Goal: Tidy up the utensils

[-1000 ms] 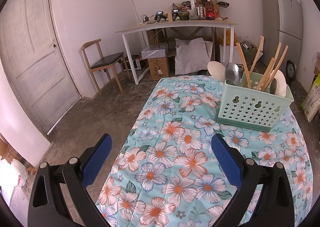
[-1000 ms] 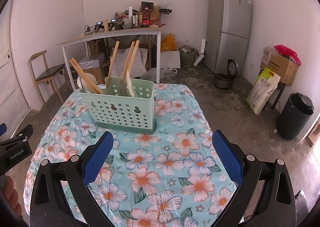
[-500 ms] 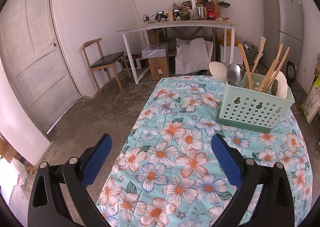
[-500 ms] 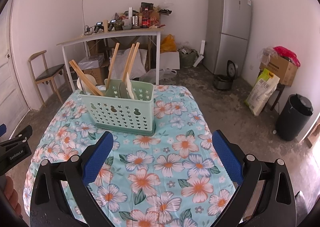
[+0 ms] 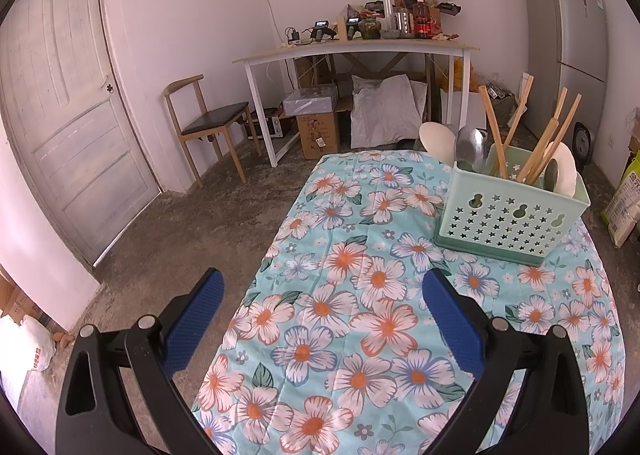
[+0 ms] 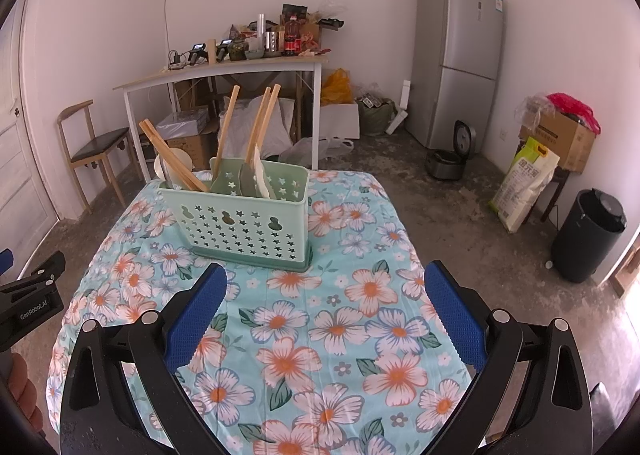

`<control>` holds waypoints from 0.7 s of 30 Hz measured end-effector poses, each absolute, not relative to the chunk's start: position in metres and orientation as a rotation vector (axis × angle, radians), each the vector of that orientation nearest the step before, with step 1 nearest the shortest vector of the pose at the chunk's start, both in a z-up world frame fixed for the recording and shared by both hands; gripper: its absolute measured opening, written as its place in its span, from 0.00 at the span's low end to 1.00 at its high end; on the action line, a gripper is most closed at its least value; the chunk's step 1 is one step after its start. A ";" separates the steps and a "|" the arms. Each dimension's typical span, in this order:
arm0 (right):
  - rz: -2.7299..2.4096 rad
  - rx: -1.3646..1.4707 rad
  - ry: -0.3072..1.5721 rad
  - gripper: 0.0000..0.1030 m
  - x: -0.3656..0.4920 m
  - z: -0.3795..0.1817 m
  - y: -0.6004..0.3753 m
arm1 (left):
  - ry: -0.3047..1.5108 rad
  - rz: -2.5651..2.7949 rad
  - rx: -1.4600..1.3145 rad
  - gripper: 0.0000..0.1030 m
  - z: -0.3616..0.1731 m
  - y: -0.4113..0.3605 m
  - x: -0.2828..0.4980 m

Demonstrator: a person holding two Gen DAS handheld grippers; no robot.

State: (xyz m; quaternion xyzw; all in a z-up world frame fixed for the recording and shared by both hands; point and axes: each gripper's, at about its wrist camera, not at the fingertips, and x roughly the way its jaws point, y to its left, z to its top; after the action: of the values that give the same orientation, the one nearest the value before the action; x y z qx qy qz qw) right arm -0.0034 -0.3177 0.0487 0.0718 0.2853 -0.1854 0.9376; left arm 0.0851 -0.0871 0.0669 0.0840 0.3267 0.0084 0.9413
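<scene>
A mint-green perforated utensil holder stands on the floral tablecloth. Wooden chopsticks, white spoons and a metal spoon stand upright in it. My left gripper is open over the table's left edge, well short of the holder, with nothing between its fingers. My right gripper is open too and empty, just in front of the holder. The left gripper's body and a hand show at the right wrist view's left edge.
Beyond the table are a white desk with clutter, a wooden chair, a door, a grey fridge, cardboard boxes, a sack and a black bin. Bare concrete floor surrounds the table.
Both views have drifted slightly; the holder sits a little lower and further right in the frames. Both grippers stay open and empty.
</scene>
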 end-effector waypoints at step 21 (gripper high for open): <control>-0.379 0.150 0.580 0.92 -0.004 0.051 -0.318 | 0.668 0.016 0.170 0.95 0.067 -0.086 0.085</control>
State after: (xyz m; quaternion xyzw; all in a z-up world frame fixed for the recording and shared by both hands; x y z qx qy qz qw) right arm -0.0037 -0.3181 0.0506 0.0736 0.2840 -0.1855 0.9378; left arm 0.0852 -0.0863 0.0673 0.0836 0.3273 0.0080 0.9412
